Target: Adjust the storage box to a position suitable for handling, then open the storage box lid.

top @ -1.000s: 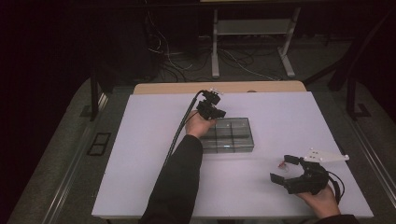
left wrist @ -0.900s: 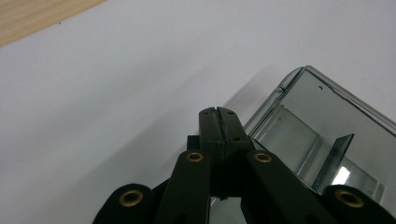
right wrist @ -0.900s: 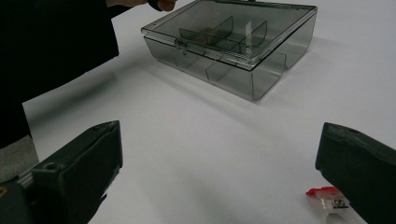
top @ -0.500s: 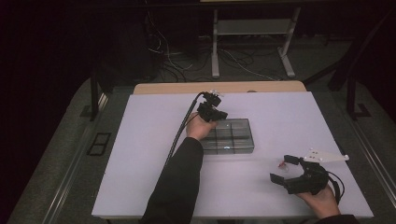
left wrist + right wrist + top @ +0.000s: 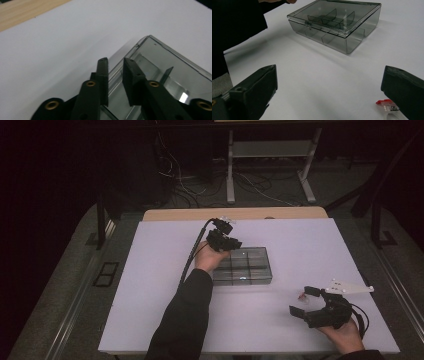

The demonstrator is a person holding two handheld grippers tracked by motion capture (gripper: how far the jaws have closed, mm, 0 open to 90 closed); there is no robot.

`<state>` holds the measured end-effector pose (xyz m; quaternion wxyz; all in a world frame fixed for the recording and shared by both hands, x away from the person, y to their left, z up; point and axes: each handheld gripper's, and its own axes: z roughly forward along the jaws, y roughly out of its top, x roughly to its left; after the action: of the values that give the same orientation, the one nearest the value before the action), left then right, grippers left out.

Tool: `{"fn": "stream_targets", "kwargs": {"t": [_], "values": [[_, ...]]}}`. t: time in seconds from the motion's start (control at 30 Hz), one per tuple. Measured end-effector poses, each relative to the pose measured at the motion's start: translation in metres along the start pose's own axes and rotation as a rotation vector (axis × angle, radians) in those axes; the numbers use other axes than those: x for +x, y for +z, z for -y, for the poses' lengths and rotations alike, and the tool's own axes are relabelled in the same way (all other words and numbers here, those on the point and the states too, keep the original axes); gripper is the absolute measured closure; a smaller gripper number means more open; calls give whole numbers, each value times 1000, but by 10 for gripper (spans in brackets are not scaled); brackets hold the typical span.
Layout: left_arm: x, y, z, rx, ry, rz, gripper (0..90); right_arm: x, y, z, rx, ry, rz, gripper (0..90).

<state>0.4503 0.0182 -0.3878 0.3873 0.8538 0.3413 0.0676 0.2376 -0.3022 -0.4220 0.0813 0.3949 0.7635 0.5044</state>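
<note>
A: Starting with the biggest thing, what is seen?

B: A white, smooth, matte table top (image 5: 150, 285) is seen, with a strip of pale wood at its far edge. Near its middle a smoky clear plastic compartment box (image 5: 245, 265) is set, rectangular, hard and glossy, with rounded corners and thin dividers inside. Its lid is judged to be down, with the small latch at the front edge seemingly not yet undone.

A: How far along is the work judged to be?

B: Early, it is judged. The left gripper (image 5: 223, 241) is held at the far left corner of the box, and its jaws have just been opening a little; a narrow gap is kept between the black pads, with the box's corner rim below them, and no grip on it can be made out. Opening the lid and putting anything inside are judged to be left.

A: And the other hand?

B: The right gripper (image 5: 306, 302) is held low over the near right part of the table, well apart from the box, its blocky black jaws spread wide with nothing between them.

A: The smallest thing?

B: A tiny clear piece with a red end (image 5: 387, 105) is seen lying on the table just beside the right gripper. Its exact kind cannot be told. It is judged not yet picked up.
</note>
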Motion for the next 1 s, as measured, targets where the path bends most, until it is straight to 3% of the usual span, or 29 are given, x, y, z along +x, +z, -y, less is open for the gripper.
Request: {"fn": "stream_targets", "kwargs": {"t": [0.17, 0.23, 0.37, 0.47, 0.7, 1.0], "values": [[-3, -17, 4, -55, -8, 20, 580, 0, 0, 0, 2, 1, -1, 5], [-6, -22, 6, -99, -43, 34, 542, 0, 0, 0, 1, 0, -1, 5], [-7, -36, 8, -101, -18, 34, 448, 0, 0, 0, 1, 2, 1, 5], [-9, -45, 10, -137, -44, 45, 405, 0, 0, 0, 0, 1, 2, 5], [-13, -68, 21, -185, -47, 92, 279, 1, 0, 0, 1, 5, 1, 5], [-24, -88, 44, -227, -38, 112, 123, 1, 1, 0, 3, 4, 7, 5]]}}
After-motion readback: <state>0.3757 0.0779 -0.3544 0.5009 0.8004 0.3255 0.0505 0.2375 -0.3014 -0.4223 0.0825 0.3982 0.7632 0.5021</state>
